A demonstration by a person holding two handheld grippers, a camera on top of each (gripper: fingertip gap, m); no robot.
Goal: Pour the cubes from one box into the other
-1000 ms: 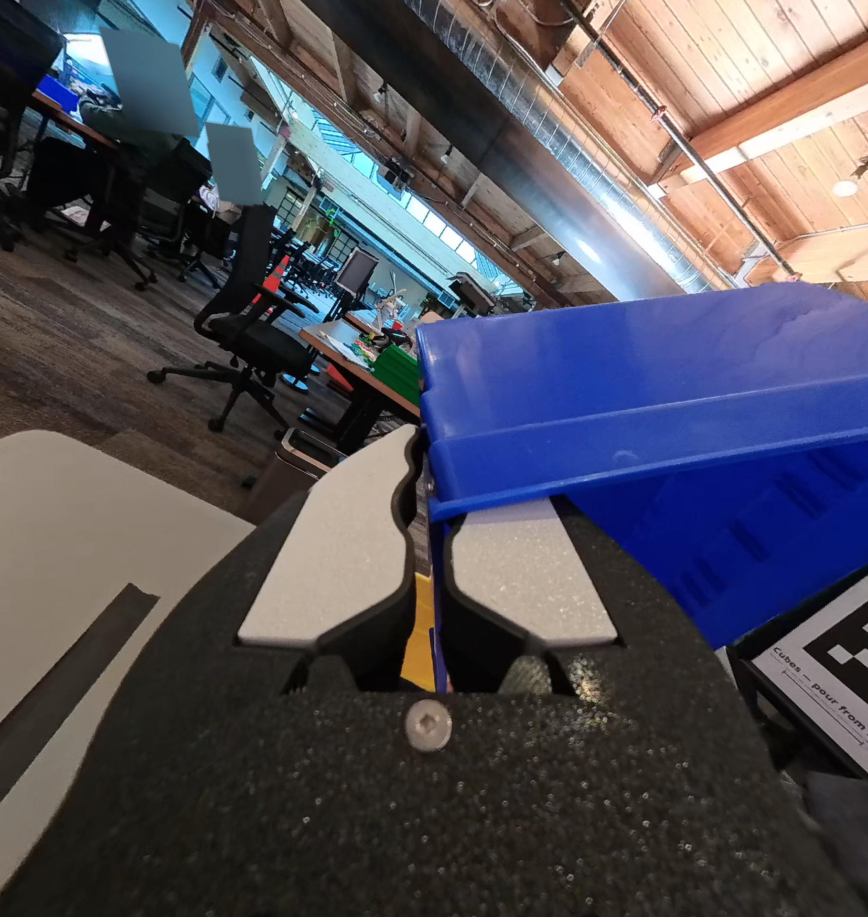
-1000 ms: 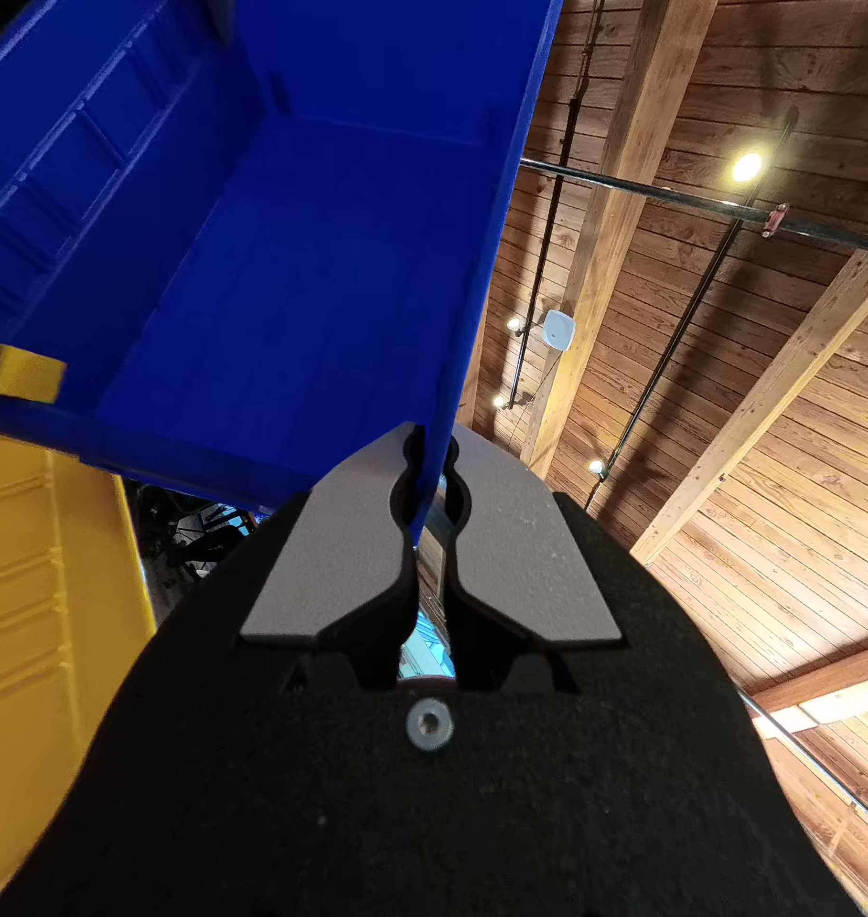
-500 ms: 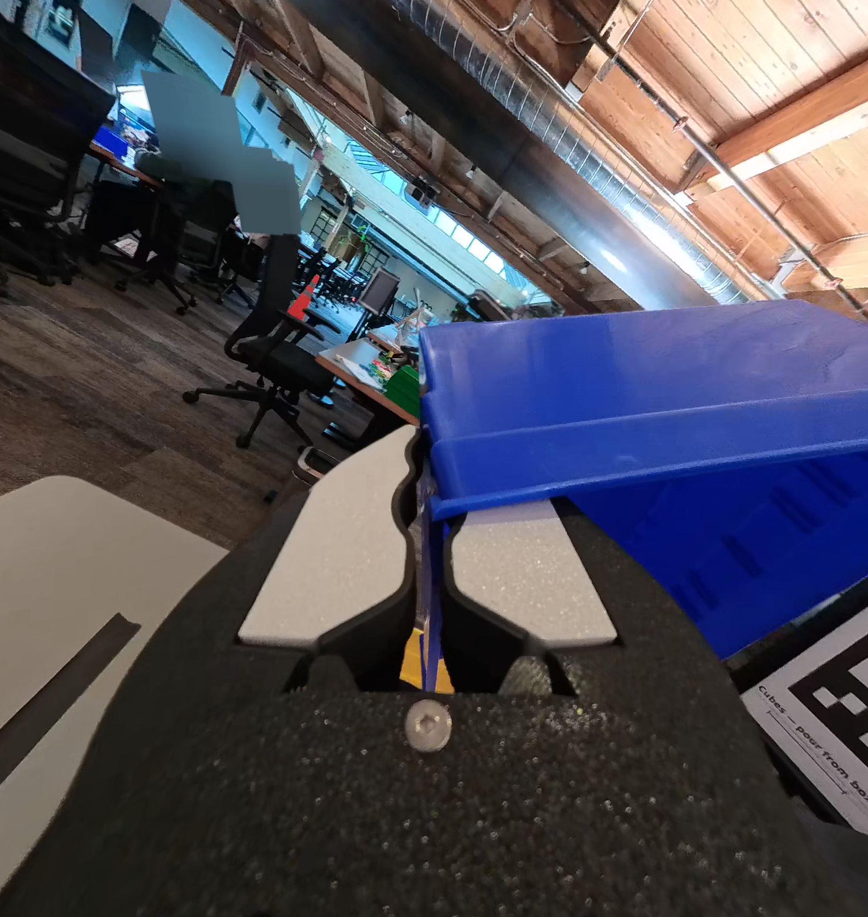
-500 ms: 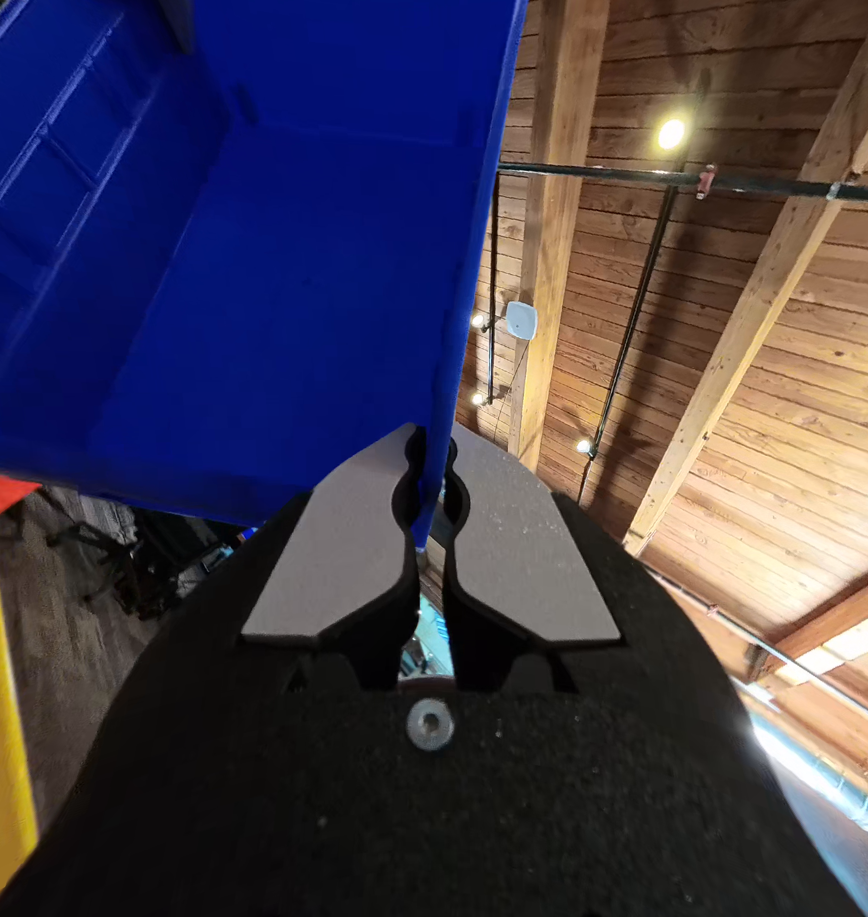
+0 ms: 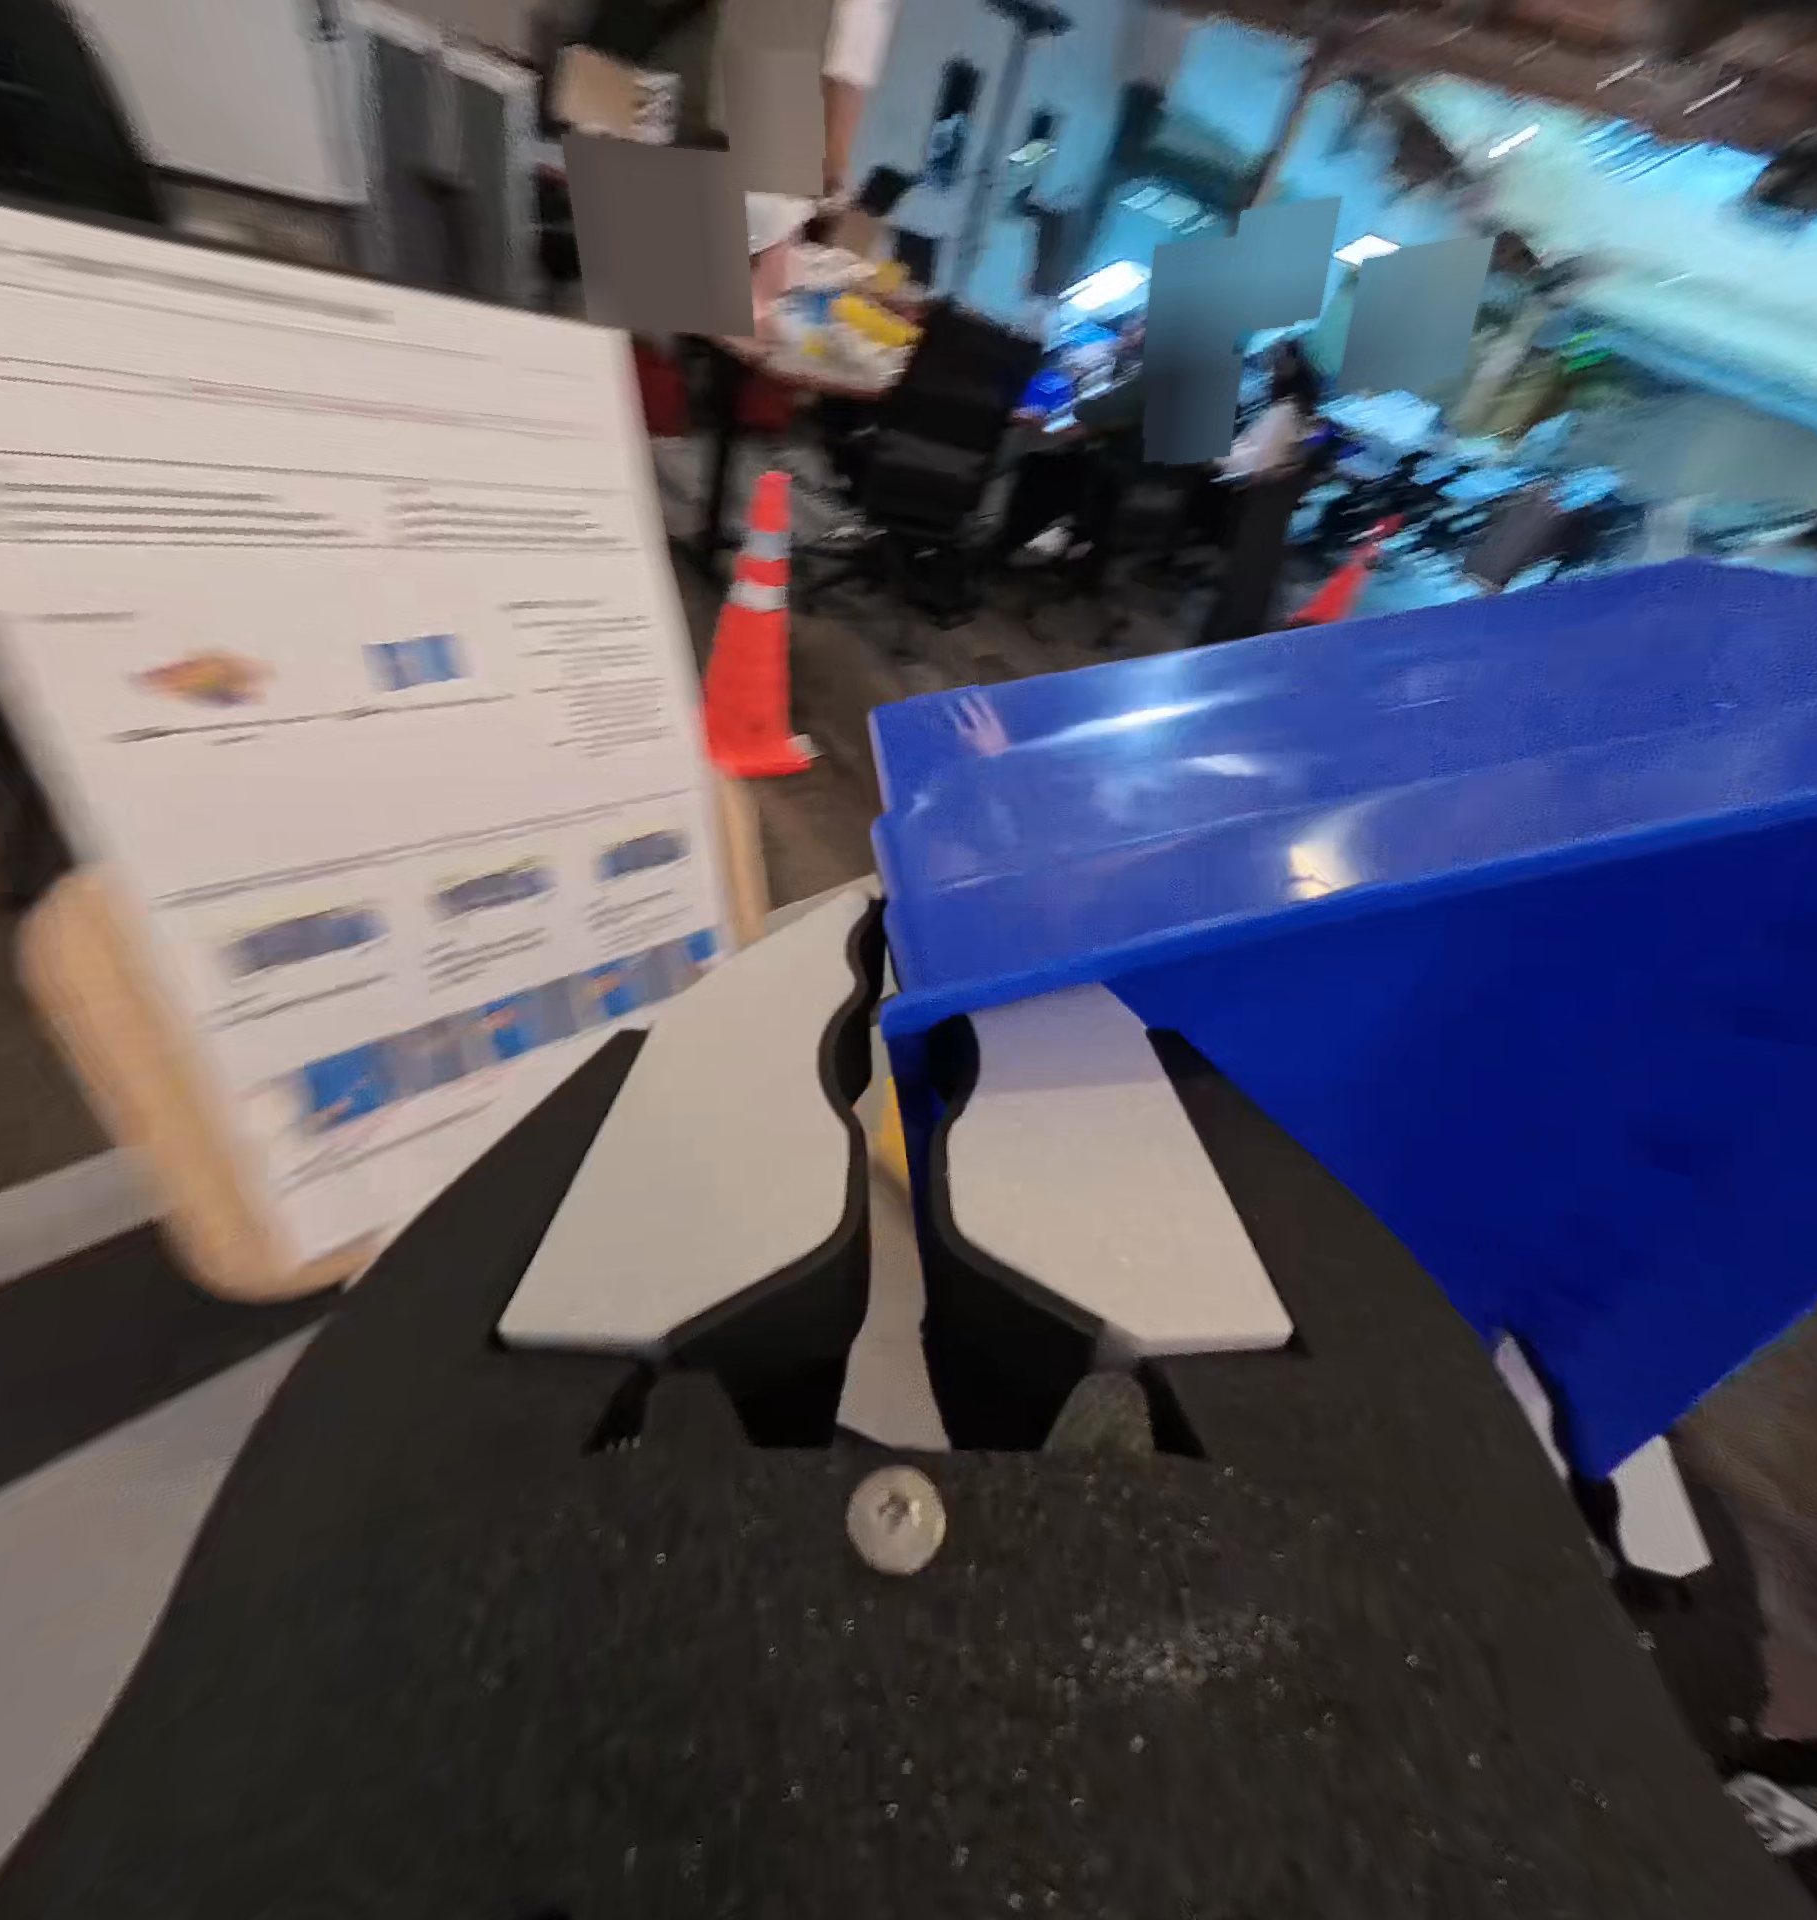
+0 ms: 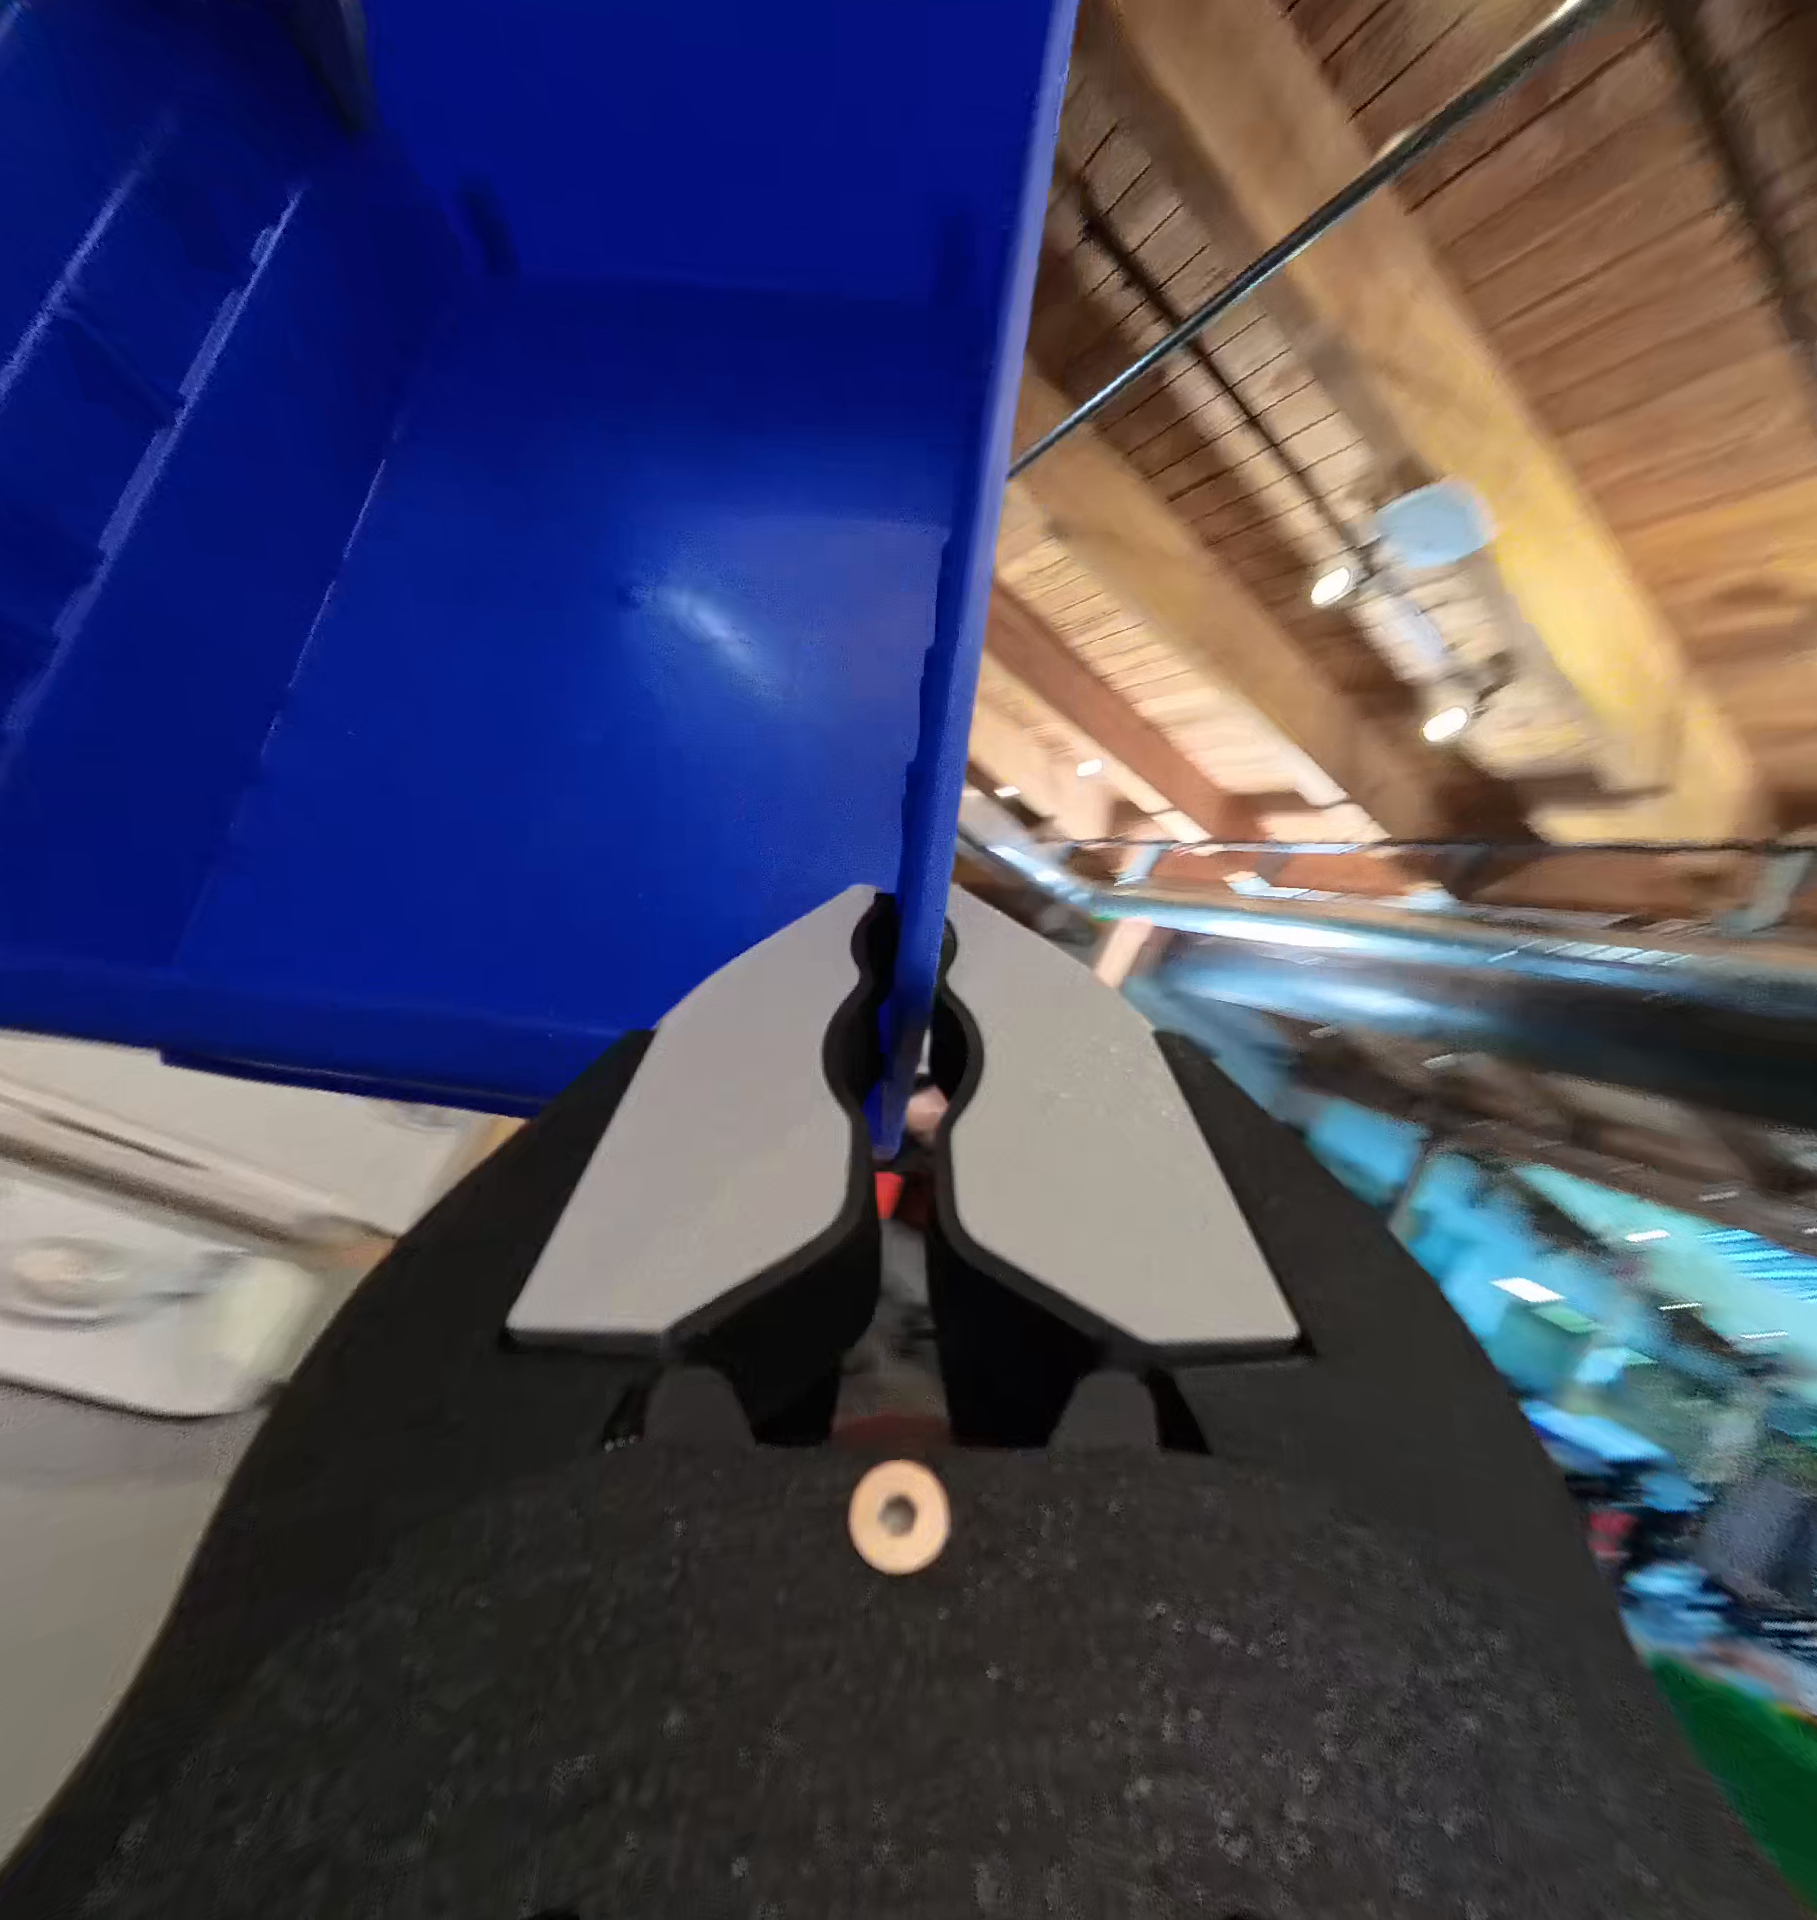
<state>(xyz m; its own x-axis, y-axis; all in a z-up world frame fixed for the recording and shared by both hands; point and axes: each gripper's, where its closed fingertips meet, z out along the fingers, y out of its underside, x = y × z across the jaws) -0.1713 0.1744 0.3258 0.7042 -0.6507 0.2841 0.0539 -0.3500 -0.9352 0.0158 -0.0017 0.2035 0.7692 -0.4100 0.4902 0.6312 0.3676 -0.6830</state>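
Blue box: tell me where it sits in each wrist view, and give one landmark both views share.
Left wrist view: the blue box fills the right half, seen from outside, its wall pinched in the left claw.
Right wrist view: the blue box fills the upper left, its inside facing the camera with no cubes visible, its wall pinched in the right claw.
Shared landmark: the box itself, held by both claws.

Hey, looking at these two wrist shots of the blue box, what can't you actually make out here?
- Cubes: none visible; the right wrist view shows only part of the blue box interior, its left side cut off by the frame.
- Second box: only a yellow sliver between the left tongs, hidden by the box wall.
- Poster board: motion-blurred.
- Right tongs grip: the wall hides the contact.
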